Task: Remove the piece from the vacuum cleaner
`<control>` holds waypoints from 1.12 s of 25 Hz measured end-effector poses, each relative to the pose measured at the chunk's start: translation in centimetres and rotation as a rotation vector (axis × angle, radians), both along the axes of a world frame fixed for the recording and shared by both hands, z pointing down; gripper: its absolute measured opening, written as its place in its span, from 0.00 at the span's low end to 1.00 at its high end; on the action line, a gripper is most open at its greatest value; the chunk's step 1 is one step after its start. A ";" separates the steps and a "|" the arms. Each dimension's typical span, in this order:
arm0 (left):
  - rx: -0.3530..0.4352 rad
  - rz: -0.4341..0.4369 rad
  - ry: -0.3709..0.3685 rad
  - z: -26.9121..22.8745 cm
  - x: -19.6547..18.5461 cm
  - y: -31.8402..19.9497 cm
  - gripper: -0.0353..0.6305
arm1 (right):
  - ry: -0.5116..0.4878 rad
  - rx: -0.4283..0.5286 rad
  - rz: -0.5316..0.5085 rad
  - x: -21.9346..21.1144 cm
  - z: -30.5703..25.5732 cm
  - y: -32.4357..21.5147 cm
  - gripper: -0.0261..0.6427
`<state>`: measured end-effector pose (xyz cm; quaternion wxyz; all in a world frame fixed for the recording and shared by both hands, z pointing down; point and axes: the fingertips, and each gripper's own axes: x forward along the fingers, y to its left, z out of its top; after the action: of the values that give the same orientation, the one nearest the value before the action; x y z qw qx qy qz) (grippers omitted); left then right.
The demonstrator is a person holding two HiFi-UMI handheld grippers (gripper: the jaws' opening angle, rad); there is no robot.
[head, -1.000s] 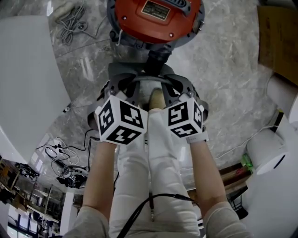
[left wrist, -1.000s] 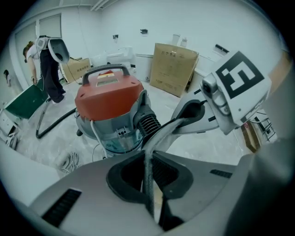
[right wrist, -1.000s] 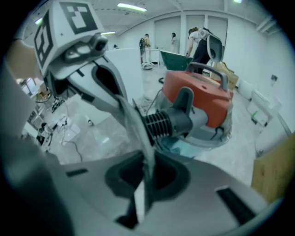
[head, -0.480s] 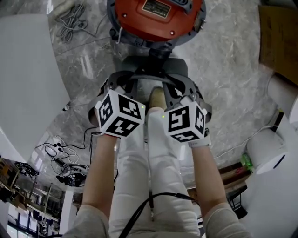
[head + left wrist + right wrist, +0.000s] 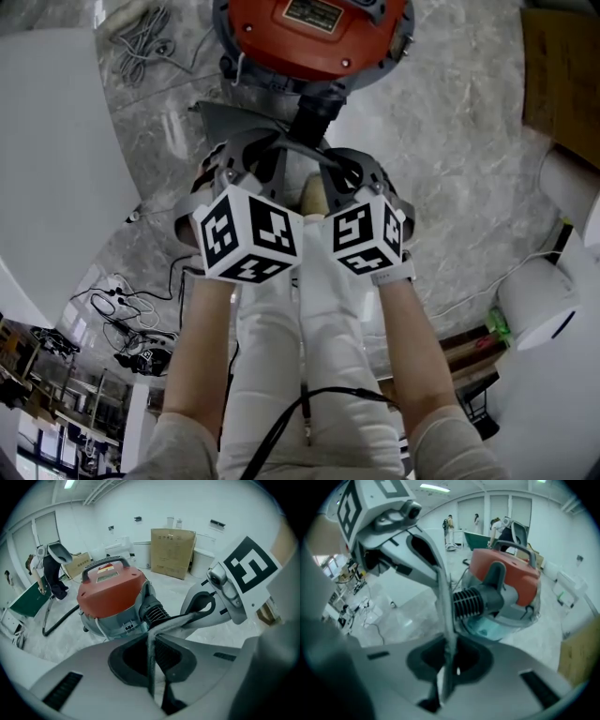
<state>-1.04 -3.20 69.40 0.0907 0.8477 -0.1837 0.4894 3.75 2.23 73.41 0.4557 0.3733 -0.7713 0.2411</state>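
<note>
The left gripper [image 5: 267, 155] half-hides the grey piece [image 5: 220, 120].

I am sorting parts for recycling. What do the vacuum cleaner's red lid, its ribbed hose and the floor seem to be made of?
Red lid: likely moulded plastic, smooth with a soft sheen.
Ribbed hose: probably flexible plastic or rubber, matte black with even ridges.
Floor: polished stone or stone-look tile, with grey veining and glossy reflections.

No legible text anywhere; plate [image 5: 313, 15] on vacuum cleaner [image 5: 262, 33] lid: print too small to read; cardboard box [image 5: 172, 552]: faint dark print, unreadable; marker cubes [image 5: 246, 234]: black-white square codes only, no letters, no digits.
</note>
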 end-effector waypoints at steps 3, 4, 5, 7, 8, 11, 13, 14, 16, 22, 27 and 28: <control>-0.001 0.002 0.002 0.3 -0.1 -0.3 0.10 | -0.019 -0.001 0.029 0.1 -0.7 0.0 0.08; -0.012 -0.008 0.005 0.5 -0.3 -0.3 0.10 | -0.018 0.007 0.036 0.3 -1.1 -0.1 0.08; -0.027 -0.023 0.006 0.9 -0.5 -0.3 0.10 | -0.015 0.019 0.041 0.5 -1.5 -0.2 0.08; -0.060 -0.057 0.003 1.8 -1.1 0.0 0.10 | -0.005 0.046 0.040 0.8 -2.4 -0.8 0.08; -0.076 -0.071 0.001 2.3 -1.4 0.3 0.10 | 0.003 0.055 0.032 0.9 -2.6 -1.0 0.08; -0.109 -0.103 0.002 3.2 -1.9 1.2 0.10 | 0.016 0.057 -0.007 0.7 -2.4 -0.9 0.08; -0.119 -0.104 -0.011 3.4 -2.1 1.9 0.10 | 0.019 0.041 -0.029 0.5 -1.9 -0.3 0.08; -0.121 -0.102 -0.018 3.5 -2.2 2.2 0.10 | 0.023 0.034 -0.035 0.4 -1.7 0.1 0.08; -0.121 -0.099 -0.027 3.4 -2.5 2.8 0.10 | 0.024 0.023 -0.041 0.2 -1.7 0.9 0.08; -0.138 -0.105 -0.033 2.7 -3.6 4.2 0.10 | 0.006 0.007 -0.063 -1.0 -2.8 2.4 0.08; -0.186 -0.124 -0.009 0.8 -4.5 6.0 0.10 | -0.038 -0.010 -0.083 -1.8 -4.8 3.6 0.08; -0.192 -0.132 -0.001 0.1 -4.6 6.3 0.10 | -0.046 -0.014 -0.088 -1.9 -5.4 3.8 0.08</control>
<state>-5.68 3.12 69.48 0.2036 0.8208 -0.1915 0.4981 1.81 6.07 68.05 0.4504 0.3301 -0.7956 0.2348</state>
